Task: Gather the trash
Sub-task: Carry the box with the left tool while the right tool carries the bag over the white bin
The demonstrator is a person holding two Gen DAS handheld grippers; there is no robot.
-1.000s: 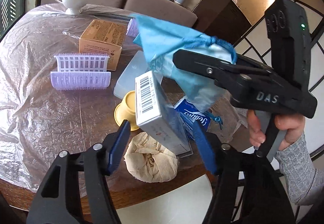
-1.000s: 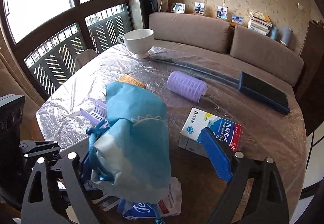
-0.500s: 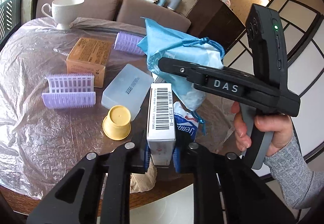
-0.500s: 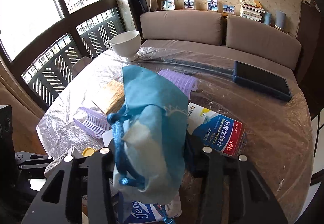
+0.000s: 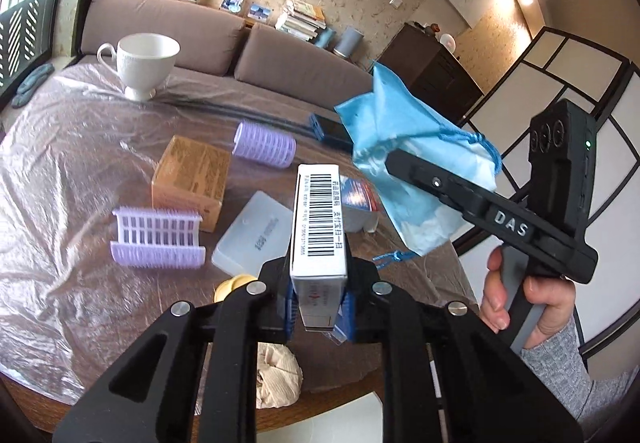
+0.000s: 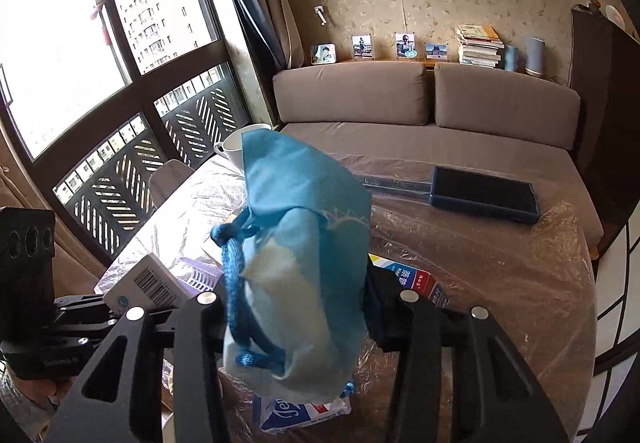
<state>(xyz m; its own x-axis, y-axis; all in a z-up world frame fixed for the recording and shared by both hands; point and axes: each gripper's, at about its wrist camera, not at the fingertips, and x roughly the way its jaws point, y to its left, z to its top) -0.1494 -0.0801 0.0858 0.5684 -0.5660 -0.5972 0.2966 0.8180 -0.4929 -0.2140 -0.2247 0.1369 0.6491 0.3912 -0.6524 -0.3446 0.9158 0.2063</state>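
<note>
Trash sits all over the round table (image 5: 60, 203), which has crinkly clear plastic on top. One piece, a white box with a barcode (image 5: 319, 219), is up in the air. The left gripper (image 5: 320, 307) pinches it tight between its two blue pads, with the barcode side facing up.

The right gripper (image 6: 296, 307) squeezes a blue drawstring bag (image 6: 304, 243) and holds it up over the table. The bag's dark blue cord hangs in a loop near the jaws. From the left camera, the bag (image 5: 404, 163) is up and to the right of the white box, close but not touching.

On the table lie two purple hair rollers (image 5: 158, 239), an orange box (image 5: 190, 179), a flat clear plastic case (image 5: 252, 239) and a yellow cap (image 5: 234, 285). A crumpled tan paper ball (image 5: 278, 375) sits at the near edge. A white cup (image 5: 144, 63) stands at the far side. A blue and white tissue pack (image 6: 300, 415) lies under the bag.
</note>
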